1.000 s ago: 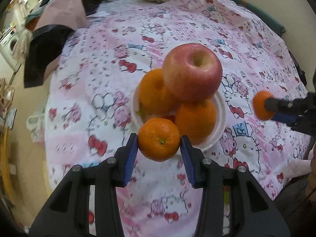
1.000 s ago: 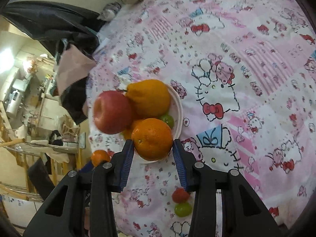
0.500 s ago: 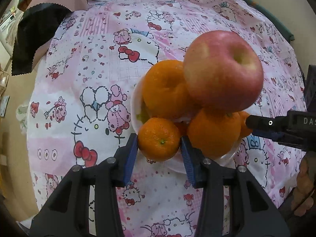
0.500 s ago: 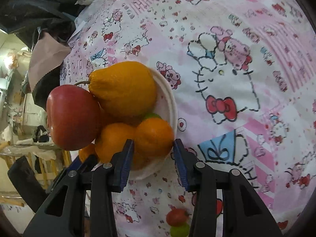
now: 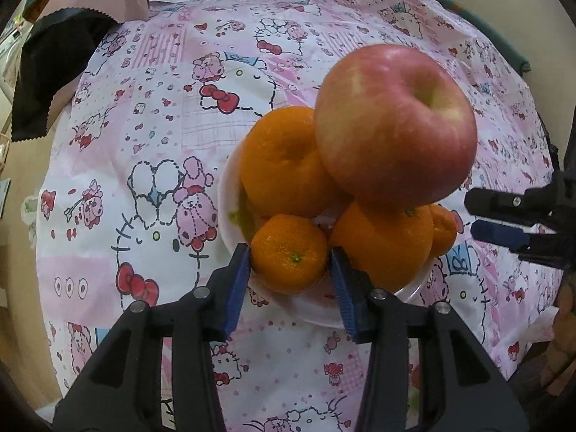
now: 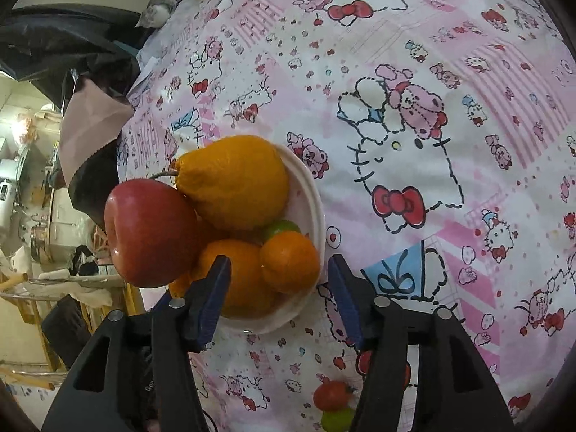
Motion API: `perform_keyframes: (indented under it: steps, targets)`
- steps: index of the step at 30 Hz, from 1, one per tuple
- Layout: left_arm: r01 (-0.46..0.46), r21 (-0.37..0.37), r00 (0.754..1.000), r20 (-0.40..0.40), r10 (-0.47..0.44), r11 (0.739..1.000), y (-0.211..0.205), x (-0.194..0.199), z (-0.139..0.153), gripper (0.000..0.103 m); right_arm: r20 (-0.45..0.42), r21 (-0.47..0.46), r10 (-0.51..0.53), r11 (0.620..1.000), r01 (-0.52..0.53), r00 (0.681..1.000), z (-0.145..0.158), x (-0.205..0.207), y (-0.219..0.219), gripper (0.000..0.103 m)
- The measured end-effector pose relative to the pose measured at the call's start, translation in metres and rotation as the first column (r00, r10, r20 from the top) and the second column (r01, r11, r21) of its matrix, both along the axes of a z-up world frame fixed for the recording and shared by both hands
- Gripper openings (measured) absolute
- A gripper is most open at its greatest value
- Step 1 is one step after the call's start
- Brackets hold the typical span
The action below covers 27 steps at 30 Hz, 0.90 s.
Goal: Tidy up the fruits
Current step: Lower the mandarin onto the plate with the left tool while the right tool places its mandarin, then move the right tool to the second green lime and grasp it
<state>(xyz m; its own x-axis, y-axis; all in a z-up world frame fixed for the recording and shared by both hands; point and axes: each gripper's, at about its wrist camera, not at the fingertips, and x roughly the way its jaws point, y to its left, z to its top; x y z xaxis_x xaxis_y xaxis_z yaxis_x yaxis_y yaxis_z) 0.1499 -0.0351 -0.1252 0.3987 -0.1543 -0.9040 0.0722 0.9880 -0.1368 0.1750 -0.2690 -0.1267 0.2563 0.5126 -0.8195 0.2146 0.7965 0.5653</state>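
Observation:
A white plate [image 5: 230, 194] on the pink cartoon-print cloth holds a red apple [image 5: 394, 124] atop oranges, one large orange [image 5: 284, 163] among them. My left gripper [image 5: 289, 268] is shut on a small mandarin [image 5: 289, 253] at the plate's near rim. In the right wrist view the plate [image 6: 309, 194] carries the apple [image 6: 149, 232], a pear-shaped orange fruit [image 6: 234, 181], an orange [image 6: 237, 277] and a small mandarin [image 6: 289, 261]. My right gripper [image 6: 277, 288] is open, its jaws spread wider than that mandarin lying on the plate.
A small red fruit [image 6: 331, 394] and a green one [image 6: 336, 419] lie on the cloth near my right gripper. Dark and pink cloths [image 5: 46, 64] lie at the table's far left edge. Room clutter [image 6: 32, 216] lies beyond the table.
My right gripper opened and left its mandarin on the plate. My left gripper moved closer to the plate with its mandarin, now at the rim.

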Motion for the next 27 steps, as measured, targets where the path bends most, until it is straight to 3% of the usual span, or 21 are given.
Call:
perform_keyframes:
  steps: [3,5,7,17,23,27]
  targets:
    - [0.0,0.003,1.0,-0.003,0.0,1.0,0.0,0.0,0.001,0.05,0.004,0.001,-0.003,1.0,0.003,1.0,0.001,0.0,-0.001,0.059]
    - [-0.009,-0.001,1.0,0.002,0.009,1.0,0.002,-0.002,0.004,0.067,0.007,0.001,-0.006,1.0,0.006,1.0,0.002,0.0,-0.002,0.059]
    - [-0.023,-0.001,1.0,0.02,0.023,1.0,0.005,-0.005,0.008,0.073,0.009,0.003,-0.01,1.0,0.01,1.0,0.003,-0.001,-0.004,0.059]
    - [-0.033,0.005,0.999,0.043,0.033,0.999,0.01,-0.027,0.027,0.075,0.029,0.016,-0.044,0.999,0.044,0.999,0.016,-0.012,-0.019,0.059]
    - [-0.023,0.018,0.99,0.138,0.02,1.0,0.008,-0.045,0.055,0.075,0.056,0.011,-0.038,0.999,0.038,0.998,0.03,-0.028,-0.023,0.059]
    - [-0.026,0.005,0.988,0.153,0.024,1.0,0.006,-0.055,0.064,0.075,0.069,0.007,-0.033,0.999,0.033,0.997,0.038,-0.038,-0.024,0.059]
